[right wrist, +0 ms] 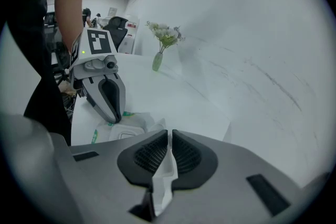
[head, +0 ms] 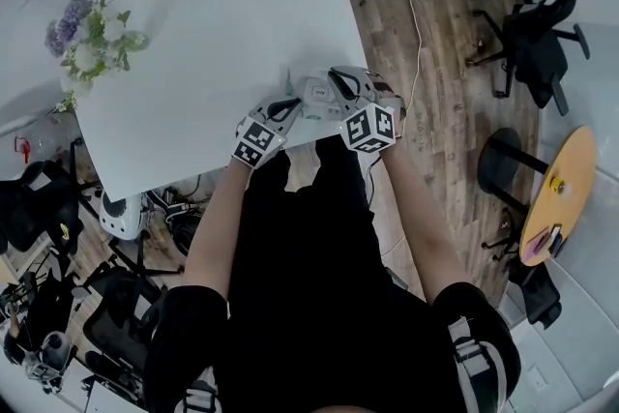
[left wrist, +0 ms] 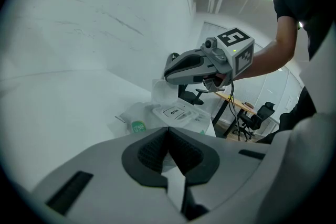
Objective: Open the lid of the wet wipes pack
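The wet wipes pack (head: 319,98) lies near the front right corner of the white table (head: 213,34), between both grippers. In the left gripper view its white lid (left wrist: 176,113), printed OPEN, lies flat on the pack. My left gripper (left wrist: 168,136) is shut on the pack's near edge, with white film showing between the jaws. My right gripper (right wrist: 170,144) is shut on a thin translucent flap at the pack's other end, which stands raised (left wrist: 160,93). Each gripper shows in the other's view: the right one (left wrist: 170,72) and the left one (right wrist: 112,113).
A vase of flowers (head: 92,34) stands at the table's far left, also in the right gripper view (right wrist: 160,57). The table's edge runs just beside the pack. On the wooden floor are office chairs (head: 537,39), a round wooden table (head: 556,193) and a cable (head: 418,44).
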Demonstrator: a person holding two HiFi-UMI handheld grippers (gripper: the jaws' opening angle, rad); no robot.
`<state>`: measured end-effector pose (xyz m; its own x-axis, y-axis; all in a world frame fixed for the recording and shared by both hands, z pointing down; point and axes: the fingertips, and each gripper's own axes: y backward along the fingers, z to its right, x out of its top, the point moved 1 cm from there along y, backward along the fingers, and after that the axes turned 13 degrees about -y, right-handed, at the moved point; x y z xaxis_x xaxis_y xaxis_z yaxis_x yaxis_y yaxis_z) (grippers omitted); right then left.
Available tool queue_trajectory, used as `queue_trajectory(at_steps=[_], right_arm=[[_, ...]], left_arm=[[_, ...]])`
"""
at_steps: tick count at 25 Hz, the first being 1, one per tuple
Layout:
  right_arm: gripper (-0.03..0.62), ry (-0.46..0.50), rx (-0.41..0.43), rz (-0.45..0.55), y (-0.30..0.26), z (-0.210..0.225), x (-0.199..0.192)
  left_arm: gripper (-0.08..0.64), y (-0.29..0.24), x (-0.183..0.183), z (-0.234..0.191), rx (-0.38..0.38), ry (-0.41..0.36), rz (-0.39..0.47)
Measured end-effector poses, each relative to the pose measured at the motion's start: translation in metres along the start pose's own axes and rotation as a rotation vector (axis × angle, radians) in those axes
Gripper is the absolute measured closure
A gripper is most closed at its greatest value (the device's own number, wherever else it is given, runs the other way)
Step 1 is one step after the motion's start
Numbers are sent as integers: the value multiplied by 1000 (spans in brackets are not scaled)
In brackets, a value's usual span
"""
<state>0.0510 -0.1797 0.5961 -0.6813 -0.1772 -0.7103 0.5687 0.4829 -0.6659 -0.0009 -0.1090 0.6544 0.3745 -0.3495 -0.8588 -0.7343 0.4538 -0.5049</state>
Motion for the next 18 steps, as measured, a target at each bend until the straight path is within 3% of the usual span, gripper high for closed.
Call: queue_trajectory(at_steps=[18], right_arm=[[545, -2, 32, -52, -36, 24, -16]], left_arm=[[536, 0, 1, -5, 4, -1, -4]])
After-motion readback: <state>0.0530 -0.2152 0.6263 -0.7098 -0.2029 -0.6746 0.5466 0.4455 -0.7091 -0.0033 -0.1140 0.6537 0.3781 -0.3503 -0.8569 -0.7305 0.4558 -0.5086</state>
